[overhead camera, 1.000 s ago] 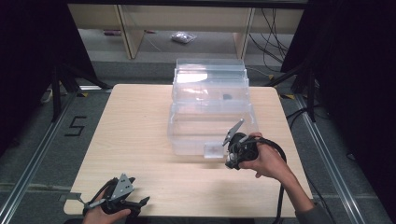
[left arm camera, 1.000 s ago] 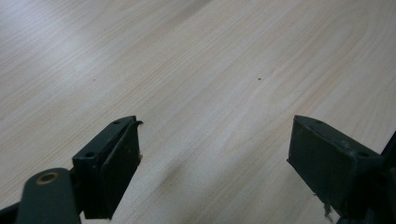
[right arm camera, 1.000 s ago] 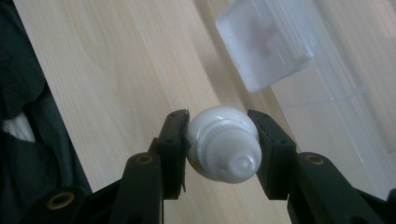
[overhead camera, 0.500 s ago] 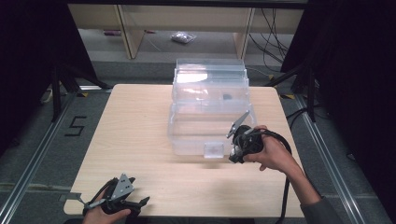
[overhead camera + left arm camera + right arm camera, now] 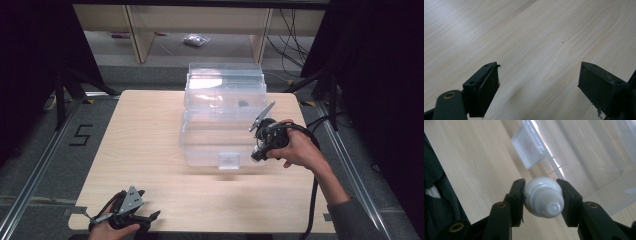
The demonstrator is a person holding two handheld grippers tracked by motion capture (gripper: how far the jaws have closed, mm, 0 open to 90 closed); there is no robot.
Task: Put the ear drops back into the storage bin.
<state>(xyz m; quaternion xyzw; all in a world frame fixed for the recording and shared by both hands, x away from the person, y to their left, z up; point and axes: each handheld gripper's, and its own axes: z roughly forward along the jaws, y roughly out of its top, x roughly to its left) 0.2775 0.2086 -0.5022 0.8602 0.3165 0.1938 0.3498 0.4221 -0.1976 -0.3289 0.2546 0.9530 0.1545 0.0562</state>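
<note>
Clamping a small white ribbed plastic bottle (image 5: 544, 196), your right gripper (image 5: 541, 195) hangs beside the clear plastic bin (image 5: 210, 137) — left gripper (image 5: 539, 82) gapes empty.

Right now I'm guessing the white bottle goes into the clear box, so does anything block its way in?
Nothing visible does: the right gripper holds the white bottle at the clear box's front right corner. Whether a lid covers the box, I cannot tell.

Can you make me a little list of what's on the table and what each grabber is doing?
table: light wooden table
box: clear plastic box, open, its lid standing up at the back
left gripper: left gripper near the table's front edge, jaws wide apart, nothing between them
right gripper: right gripper beside the box's front right corner
held thing: small white bottle, clamped between the right jaws
</note>
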